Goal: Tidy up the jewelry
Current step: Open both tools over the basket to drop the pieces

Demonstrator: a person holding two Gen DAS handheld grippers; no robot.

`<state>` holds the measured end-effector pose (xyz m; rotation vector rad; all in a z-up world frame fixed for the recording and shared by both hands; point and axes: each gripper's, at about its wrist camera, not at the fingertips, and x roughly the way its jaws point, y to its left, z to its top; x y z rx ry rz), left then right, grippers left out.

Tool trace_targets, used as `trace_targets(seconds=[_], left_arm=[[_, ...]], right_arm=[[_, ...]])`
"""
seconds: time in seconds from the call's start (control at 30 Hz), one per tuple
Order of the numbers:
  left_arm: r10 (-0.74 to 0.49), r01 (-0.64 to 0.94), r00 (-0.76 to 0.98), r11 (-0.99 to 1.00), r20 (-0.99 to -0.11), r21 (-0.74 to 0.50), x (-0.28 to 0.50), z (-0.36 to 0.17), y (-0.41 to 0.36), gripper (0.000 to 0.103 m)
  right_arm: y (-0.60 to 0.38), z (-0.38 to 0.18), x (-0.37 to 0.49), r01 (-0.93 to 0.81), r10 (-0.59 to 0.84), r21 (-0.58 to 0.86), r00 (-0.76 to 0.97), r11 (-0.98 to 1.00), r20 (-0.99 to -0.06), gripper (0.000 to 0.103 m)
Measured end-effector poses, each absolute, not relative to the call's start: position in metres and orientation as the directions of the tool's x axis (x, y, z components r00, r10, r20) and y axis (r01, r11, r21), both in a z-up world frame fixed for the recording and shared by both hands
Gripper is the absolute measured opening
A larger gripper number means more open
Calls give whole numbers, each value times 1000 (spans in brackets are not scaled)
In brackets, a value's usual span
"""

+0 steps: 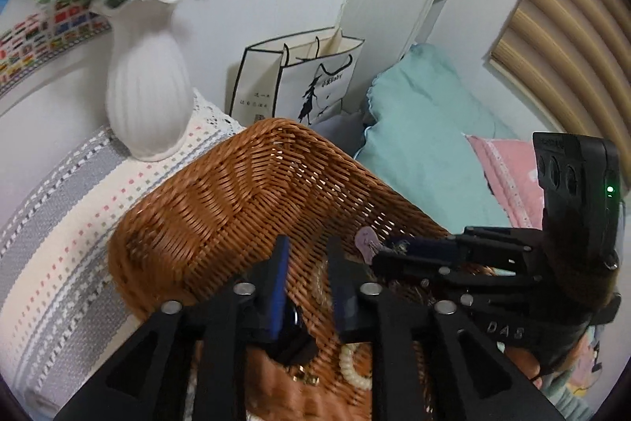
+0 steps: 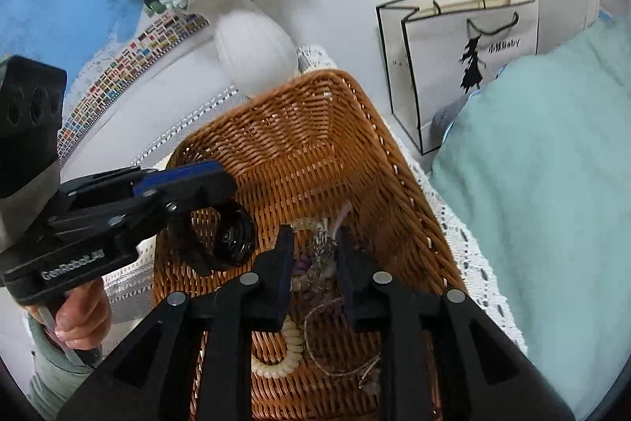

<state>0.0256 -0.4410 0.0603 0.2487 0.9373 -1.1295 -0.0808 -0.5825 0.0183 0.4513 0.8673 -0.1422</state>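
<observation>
Right wrist view shows both tongs (image 2: pixel 313 235) parted, gripping nothing, over the brown wicker basket (image 2: pixel 398 160); its light, limp cream bead bracelet (image 2: pixel 290 346) seems best pinched across its strand.

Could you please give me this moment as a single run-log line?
phase: both tools over wicker basket | left tool: jaws apart, black watch at its tips | right tool: above purple jewelry, grip unclear
</observation>
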Motion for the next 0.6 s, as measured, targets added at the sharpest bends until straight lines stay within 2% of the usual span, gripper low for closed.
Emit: trace_targets(seconds=[0.07, 0.13, 0.4, 0.6], left_arm=[[-681, 850, 112, 443, -723, -286, 24, 68, -427, 36], [-705, 845, 120, 442, -699, -301, 23, 78, -408, 38], [-758, 795, 240, 512, -607, -325, 25, 116, -309, 39], [-746, 736, 373, 600, -551, -313, 26, 135, -222, 39]], right_arm=[[-579, 24, -86, 302, 45, 314, 652, 900, -757, 27], [-576, 28, -91, 296, 60, 337, 666, 894, -744, 27], [-547, 58, -110, 255, 42, 318, 717, 913, -696, 28], [-504, 85, -116, 182, 51, 281, 750, 942, -659, 35]])
